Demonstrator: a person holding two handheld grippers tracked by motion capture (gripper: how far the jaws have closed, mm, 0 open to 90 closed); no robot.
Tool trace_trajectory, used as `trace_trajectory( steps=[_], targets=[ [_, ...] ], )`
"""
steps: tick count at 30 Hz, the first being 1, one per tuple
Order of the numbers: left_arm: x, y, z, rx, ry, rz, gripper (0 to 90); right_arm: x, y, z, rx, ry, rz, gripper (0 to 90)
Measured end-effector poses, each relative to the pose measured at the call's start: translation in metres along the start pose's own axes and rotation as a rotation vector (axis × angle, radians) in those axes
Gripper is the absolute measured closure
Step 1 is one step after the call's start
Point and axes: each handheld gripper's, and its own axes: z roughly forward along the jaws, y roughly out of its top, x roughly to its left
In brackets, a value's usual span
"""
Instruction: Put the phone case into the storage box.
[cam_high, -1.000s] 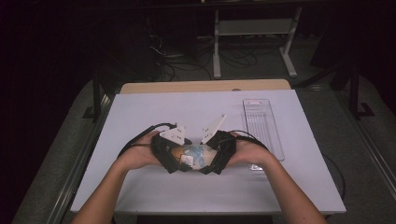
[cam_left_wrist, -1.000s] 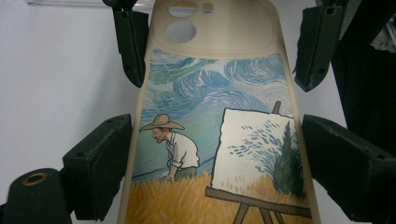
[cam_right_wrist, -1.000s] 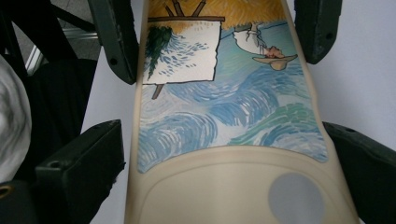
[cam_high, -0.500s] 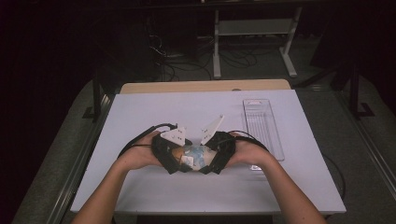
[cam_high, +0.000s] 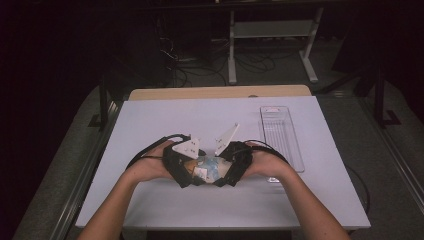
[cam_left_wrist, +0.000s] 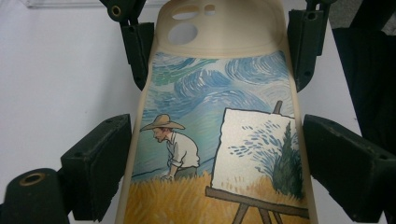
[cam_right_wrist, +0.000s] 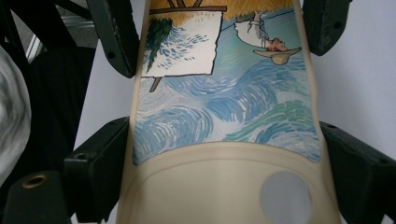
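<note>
Dark all around the room, cables and a metal stand on the floor behind, and under the light sits the white counter (cam_high: 150, 120) with both hands working near its front edge. Between them is a phone case (cam_left_wrist: 219, 135), cream-coloured, printed with a straw-hatted painter bent in a wheat field beside an easel under swirling blue sky. From above it's just a small pale patch between the two black tools, held low over the counter, though whether it touches the surface is hard to say from here. The left gripper (cam_high: 184, 166) has the wheat-field end: its fingers (cam_left_wrist: 95, 165) press against the case's two long edges, clamped on it. The right gripper (cam_high: 234, 165) comes in from the opposite side and takes the camera-cutout end, its fingers (cam_right_wrist: 95, 172) likewise closed on the cream rim on both sides. So the case spans from one tool to the other, printed back facing up. Off to the right, well apart from the hands, a clear plastic tray (cam_high: 281, 135) lies lengthwise on the counter.
</note>
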Motion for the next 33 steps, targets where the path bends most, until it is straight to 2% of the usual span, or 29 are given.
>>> trace_trajectory(
  steps=[6, 11, 14, 20, 24, 28, 30, 31, 33],
  targets=[
    [0.001, -0.001, -0.004, -0.012, 0.014, -0.026, 2.5, -0.001, -0.001, 0.000, 0.012, -0.011, 0.013, 11.1],
    [0.003, -0.003, -0.010, -0.033, 0.031, -0.065, 0.0, -0.003, -0.002, -0.002, 0.010, -0.018, 0.025, 11.1],
    [0.004, -0.005, -0.014, -0.045, 0.046, -0.094, 0.0, -0.005, -0.004, -0.004, 0.009, -0.024, 0.048, 11.0],
    [0.008, -0.011, -0.024, -0.091, 0.099, -0.154, 0.0, -0.011, -0.009, -0.010, -0.003, -0.052, 0.096, 10.9],
    [0.008, -0.016, -0.028, -0.089, 0.130, -0.187, 0.0, -0.014, -0.011, -0.013, -0.010, -0.066, 0.122, 10.8],
    [0.008, -0.021, -0.029, -0.074, 0.193, -0.208, 0.0, -0.016, -0.014, -0.015, -0.010, -0.088, 0.149, 10.8],
    [0.007, -0.024, -0.028, -0.088, 0.218, -0.251, 0.0, -0.018, -0.015, -0.016, -0.022, -0.101, 0.165, 10.8],
    [0.008, -0.026, -0.029, -0.082, 0.225, -0.253, 0.0, -0.019, -0.016, -0.017, -0.023, -0.108, 0.169, 10.8],
    [0.007, -0.031, -0.029, -0.090, 0.237, -0.285, 0.0, -0.020, -0.017, -0.018, -0.031, -0.117, 0.182, 10.8]
  ],
)
